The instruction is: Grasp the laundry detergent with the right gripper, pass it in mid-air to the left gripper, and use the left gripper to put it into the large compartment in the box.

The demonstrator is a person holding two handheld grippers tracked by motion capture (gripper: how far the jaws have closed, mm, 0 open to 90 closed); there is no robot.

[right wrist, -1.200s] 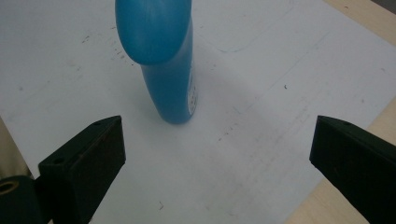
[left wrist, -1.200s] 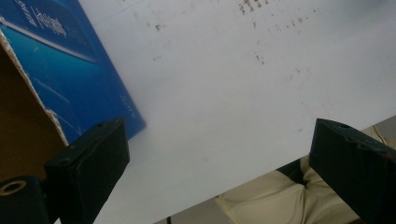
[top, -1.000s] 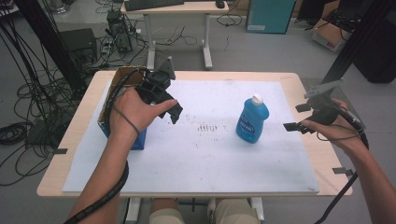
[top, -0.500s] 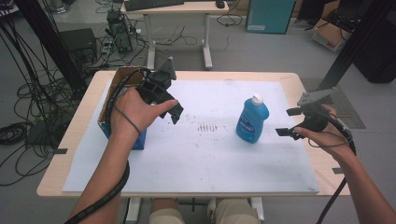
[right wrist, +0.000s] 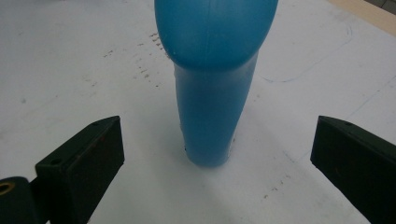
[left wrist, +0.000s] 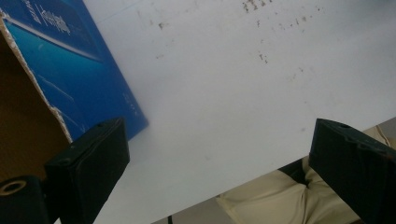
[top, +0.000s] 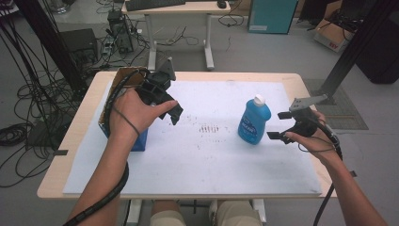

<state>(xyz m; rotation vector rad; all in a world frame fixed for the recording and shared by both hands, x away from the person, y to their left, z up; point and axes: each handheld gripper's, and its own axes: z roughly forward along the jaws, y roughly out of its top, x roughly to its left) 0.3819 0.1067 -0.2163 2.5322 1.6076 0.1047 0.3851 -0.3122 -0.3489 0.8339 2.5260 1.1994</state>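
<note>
A blue bottle (top: 254, 121) with a white cap stands upright on the white sheet (top: 207, 155), right of centre. My right gripper (top: 279, 125) is open just to its right, jaws pointing at it without touching. In the right gripper view the bottle (right wrist: 215, 93) stands ahead of the wide-apart jaws of that gripper (right wrist: 219, 158). An open blue cardboard box (top: 139, 140) sits at the table's left. My left gripper (top: 167, 101) hovers over the box's right edge, open and holding nothing. The left gripper view shows the box (left wrist: 70, 70) beside its left jaw, with the gripper (left wrist: 219, 158) over bare sheet.
The sheet covers most of a wooden table (top: 75, 141). Faint dark marks (top: 209, 128) stain the sheet's middle. Cables (top: 28, 127) lie on the floor at the left, and a desk (top: 179, 9) stands beyond. The person's knees (left wrist: 280, 196) are at the near edge.
My right gripper has moved left across the table's right edge, closing in on the bottle. The left gripper has stayed over the box.
</note>
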